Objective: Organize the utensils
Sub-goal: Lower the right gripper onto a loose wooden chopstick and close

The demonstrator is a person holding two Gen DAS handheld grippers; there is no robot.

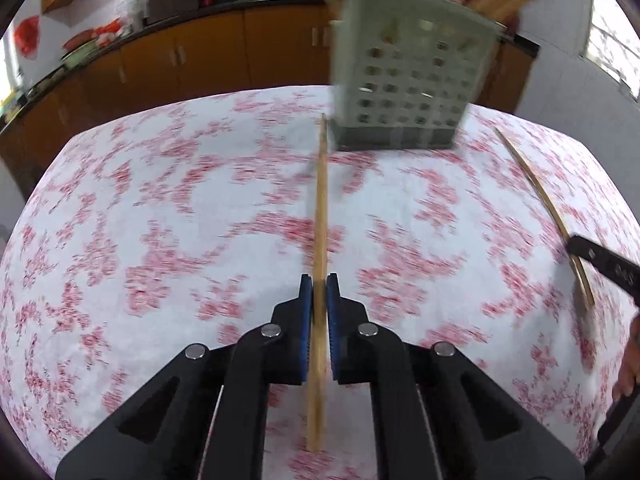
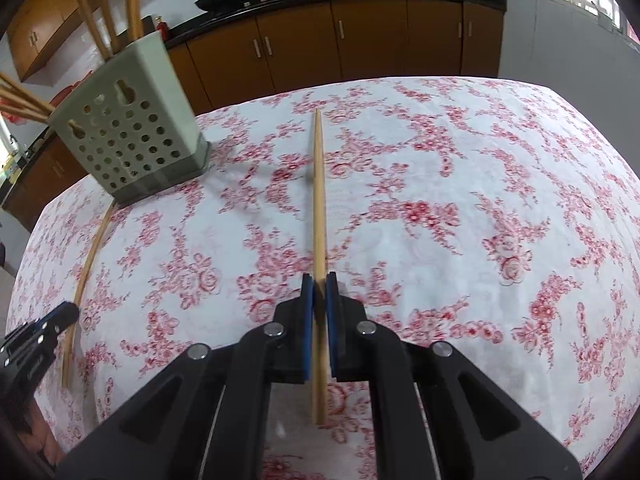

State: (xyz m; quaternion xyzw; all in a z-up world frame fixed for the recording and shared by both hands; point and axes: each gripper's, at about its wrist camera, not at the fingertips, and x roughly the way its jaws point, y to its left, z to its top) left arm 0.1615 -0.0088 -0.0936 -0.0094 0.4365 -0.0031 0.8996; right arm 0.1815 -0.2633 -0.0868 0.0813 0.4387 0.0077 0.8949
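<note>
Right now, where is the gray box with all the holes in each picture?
Left wrist view: the gray holder stands at top center-right, just past the tip of the chopstick clamped in the left gripper.
Right wrist view: the gray holder stands at upper left, tilted in the picture, chopsticks poking out of it.
Shared landmark: the red-flowered tablecloth under it, with brown cabinets behind.

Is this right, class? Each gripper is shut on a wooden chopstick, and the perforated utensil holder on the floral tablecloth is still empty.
Not quite. The utensil holder is not empty: the right wrist view shows several chopsticks already standing in it. The rest holds: the left gripper and right gripper are each shut on a chopstick above the floral tablecloth.
</note>
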